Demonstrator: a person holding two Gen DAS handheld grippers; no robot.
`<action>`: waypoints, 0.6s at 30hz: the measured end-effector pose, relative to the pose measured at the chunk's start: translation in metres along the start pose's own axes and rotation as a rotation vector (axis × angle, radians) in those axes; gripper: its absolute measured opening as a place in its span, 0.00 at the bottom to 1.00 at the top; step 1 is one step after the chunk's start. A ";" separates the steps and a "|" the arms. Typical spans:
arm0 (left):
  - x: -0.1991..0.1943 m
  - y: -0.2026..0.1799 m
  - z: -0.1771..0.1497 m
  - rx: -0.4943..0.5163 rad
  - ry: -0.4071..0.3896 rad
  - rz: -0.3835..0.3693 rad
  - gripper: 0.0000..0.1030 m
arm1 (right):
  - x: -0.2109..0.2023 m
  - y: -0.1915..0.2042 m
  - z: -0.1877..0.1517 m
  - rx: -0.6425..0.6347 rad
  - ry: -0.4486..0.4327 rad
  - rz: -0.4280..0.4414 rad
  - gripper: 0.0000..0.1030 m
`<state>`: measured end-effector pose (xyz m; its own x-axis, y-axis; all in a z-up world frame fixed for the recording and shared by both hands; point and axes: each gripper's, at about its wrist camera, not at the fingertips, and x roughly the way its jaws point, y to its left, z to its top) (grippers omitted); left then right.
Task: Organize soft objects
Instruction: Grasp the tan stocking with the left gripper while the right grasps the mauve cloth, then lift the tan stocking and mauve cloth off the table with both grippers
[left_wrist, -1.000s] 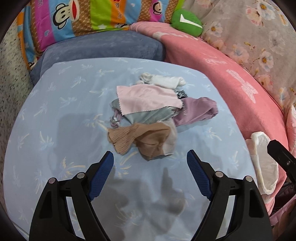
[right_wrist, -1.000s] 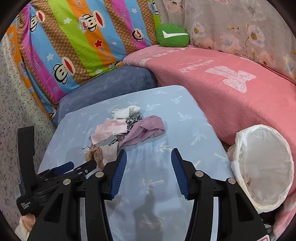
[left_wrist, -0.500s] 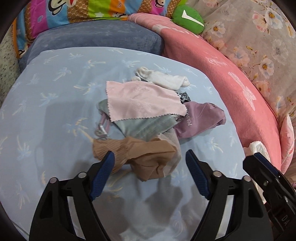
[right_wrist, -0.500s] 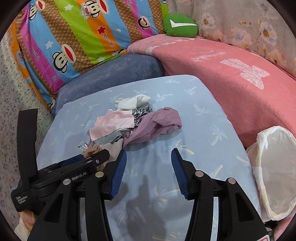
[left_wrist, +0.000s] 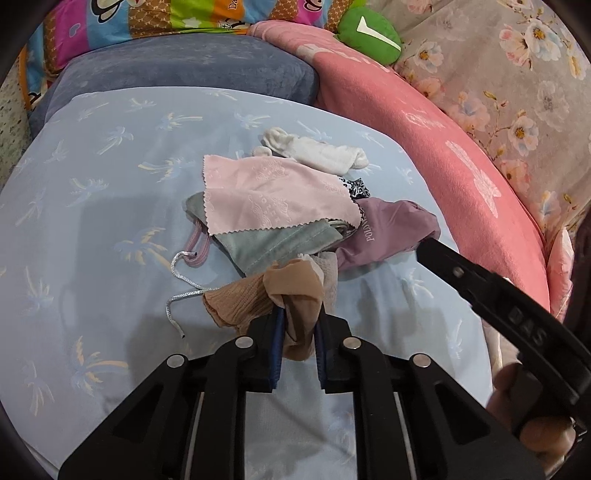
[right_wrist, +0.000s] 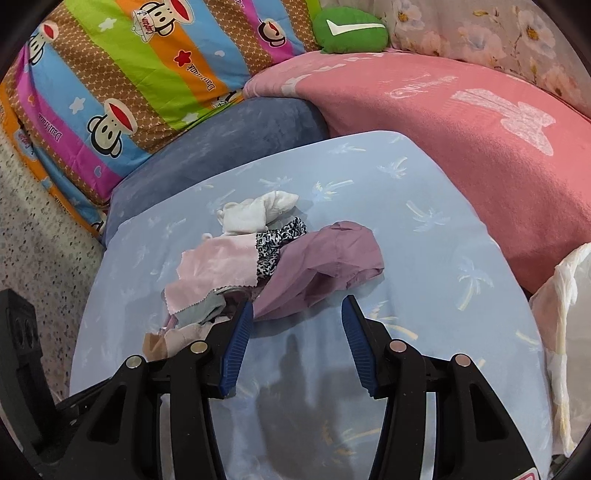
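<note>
Tan nylon stocking (left_wrist: 295, 295), at the pile's near edge on the blue sheet (left_wrist: 92, 184), is pinched in the left tool (left_wrist: 298, 332): light, limp, slippery, likely to snag, so a bunched fold holds best. Right tool (right_wrist: 297, 332) hangs wide, holding nothing, by the mauve bag (right_wrist: 328, 266). Pink cloth (left_wrist: 266, 192), grey pouch (left_wrist: 273, 240) and cord (left_wrist: 184, 280) overlap it and may drag along.

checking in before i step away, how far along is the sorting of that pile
Barely started: nothing looks sorted yet. In hand: the left hand-held gripper is shut on the tan stocking at the pile's near edge. The right hand-held gripper is open, holding nothing, near the purple garment. Left on the blue sheet: pink cloth, grey-green cloth, white socks.
</note>
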<state>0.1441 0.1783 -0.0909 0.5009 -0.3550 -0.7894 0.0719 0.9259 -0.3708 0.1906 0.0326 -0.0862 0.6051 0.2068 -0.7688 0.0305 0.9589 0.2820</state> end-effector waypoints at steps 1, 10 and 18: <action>0.000 0.001 0.000 0.000 -0.001 0.001 0.14 | 0.005 0.001 0.002 0.005 0.003 0.004 0.48; 0.001 0.000 -0.001 0.000 0.008 0.012 0.14 | 0.038 0.002 0.002 0.011 0.044 -0.005 0.02; -0.007 -0.012 -0.014 0.015 0.010 0.004 0.14 | -0.008 -0.007 -0.016 -0.005 -0.015 -0.010 0.01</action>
<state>0.1276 0.1675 -0.0876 0.4928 -0.3525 -0.7955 0.0826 0.9291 -0.3606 0.1731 0.0274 -0.0916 0.6166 0.1946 -0.7629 0.0326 0.9618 0.2717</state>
